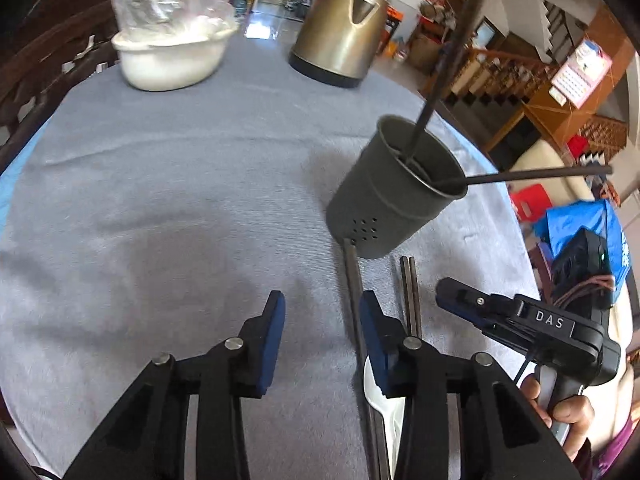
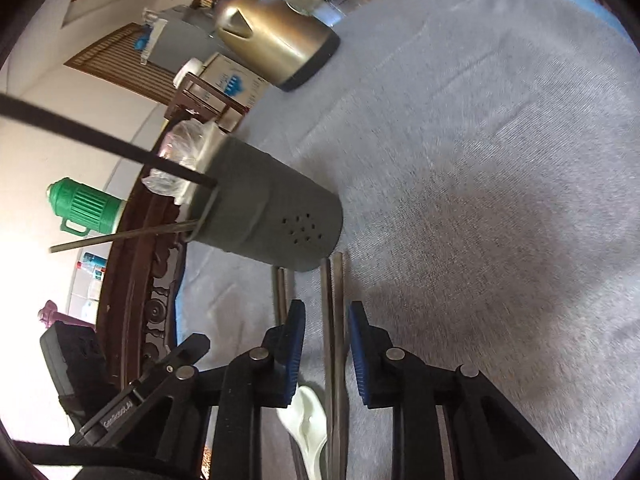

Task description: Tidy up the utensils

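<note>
A grey metal utensil holder [image 1: 394, 190] stands on the grey tablecloth with two dark chopsticks [image 1: 536, 174] leaning out of it; it also shows in the right wrist view [image 2: 268, 216]. In front of it lie one pair of chopsticks [image 1: 354, 296], a second pair [image 1: 412, 296] and a white spoon [image 1: 386, 408]. My left gripper [image 1: 322, 320] is open and empty, left of the first pair. My right gripper [image 2: 326, 338] is open, its fingers on either side of a chopstick pair [image 2: 334, 320]. The spoon [image 2: 308, 420] lies under it. The right gripper [image 1: 452, 290] shows at the right in the left wrist view.
A brass-coloured kettle [image 1: 340, 28] and a white bowl with a plastic bag [image 1: 172, 40] stand at the far side of the table. The tablecloth [image 1: 160, 200] covers a round table with a carved wooden edge [image 2: 152, 280]. A green thermos [image 2: 84, 208] stands beyond the table.
</note>
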`<control>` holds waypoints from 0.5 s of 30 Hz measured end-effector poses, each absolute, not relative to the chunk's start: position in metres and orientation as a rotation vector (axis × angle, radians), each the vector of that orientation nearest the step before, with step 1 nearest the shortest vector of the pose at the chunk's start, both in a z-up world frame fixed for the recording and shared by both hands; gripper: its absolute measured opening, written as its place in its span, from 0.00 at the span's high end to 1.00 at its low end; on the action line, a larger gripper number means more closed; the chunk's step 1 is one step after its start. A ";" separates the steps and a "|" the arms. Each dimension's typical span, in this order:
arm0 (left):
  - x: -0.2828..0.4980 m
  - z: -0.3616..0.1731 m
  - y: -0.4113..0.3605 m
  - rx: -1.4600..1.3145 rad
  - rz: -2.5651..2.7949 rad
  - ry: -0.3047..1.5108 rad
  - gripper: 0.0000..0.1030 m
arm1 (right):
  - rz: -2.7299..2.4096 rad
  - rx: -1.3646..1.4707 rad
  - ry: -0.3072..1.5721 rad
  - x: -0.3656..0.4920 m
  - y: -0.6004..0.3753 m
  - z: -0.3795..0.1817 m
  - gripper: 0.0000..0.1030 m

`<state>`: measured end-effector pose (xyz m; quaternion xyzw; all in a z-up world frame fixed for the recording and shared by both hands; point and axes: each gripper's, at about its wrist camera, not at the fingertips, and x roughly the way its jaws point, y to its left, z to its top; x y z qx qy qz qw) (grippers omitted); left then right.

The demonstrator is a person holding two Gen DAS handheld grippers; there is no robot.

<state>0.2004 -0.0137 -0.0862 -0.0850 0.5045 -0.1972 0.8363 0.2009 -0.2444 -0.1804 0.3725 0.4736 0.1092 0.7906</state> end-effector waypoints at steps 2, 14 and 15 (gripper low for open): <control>0.205 -0.090 -0.020 -0.175 -0.432 1.081 0.61 | 0.232 0.809 1.027 0.207 -0.245 -0.185 0.80; 0.227 -0.118 -0.038 -0.180 -0.488 1.165 0.65 | 0.235 0.847 1.072 0.228 -0.241 -0.203 0.84; 0.228 -0.119 -0.041 -0.179 -0.494 1.170 0.71 | 0.235 0.845 1.073 0.229 -0.240 -0.204 0.85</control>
